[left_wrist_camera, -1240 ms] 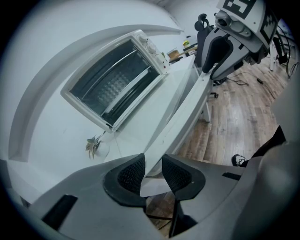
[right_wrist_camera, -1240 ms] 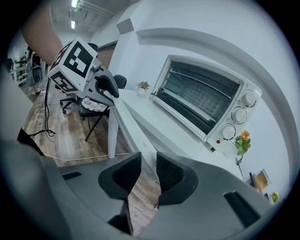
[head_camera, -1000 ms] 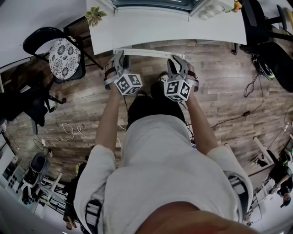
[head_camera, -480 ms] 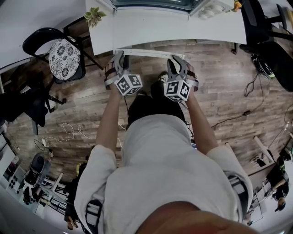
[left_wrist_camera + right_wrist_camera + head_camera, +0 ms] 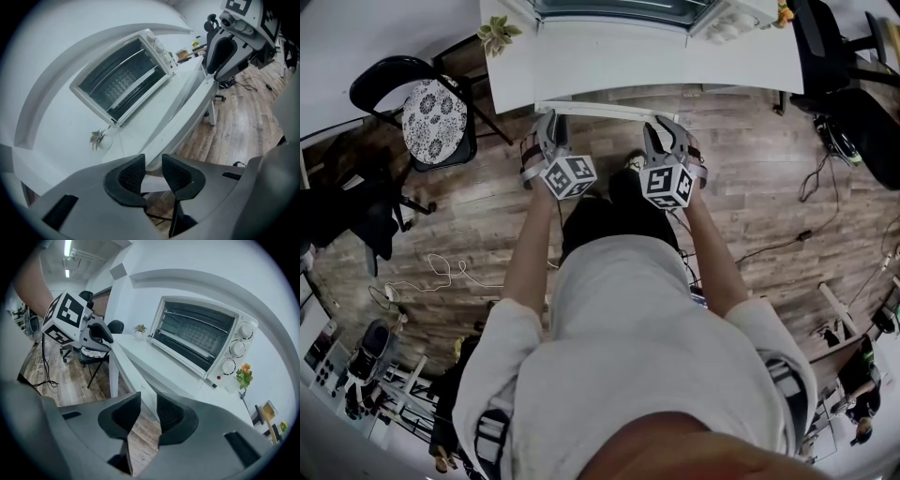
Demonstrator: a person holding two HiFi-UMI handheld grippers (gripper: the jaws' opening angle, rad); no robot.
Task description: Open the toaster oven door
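From the head view, holds the left gripper (image 5: 546, 118) and the right gripper (image 5: 667, 127) side by side over the wooden floor (image 5: 750, 178), just short of the white table (image 5: 609, 58), the toaster oven (image 5: 619, 7) at its far side, well apart from both. In the left gripper view, shows jaws wide apart and empty, oven door closed, a small potted plant (image 5: 97, 138) beside it. In the right gripper view, shows the same wide, empty gap, door closed, knobs (image 5: 236, 348) at the right.

Toaster oven (image 5: 619, 7) mostly beyond head view's top edge
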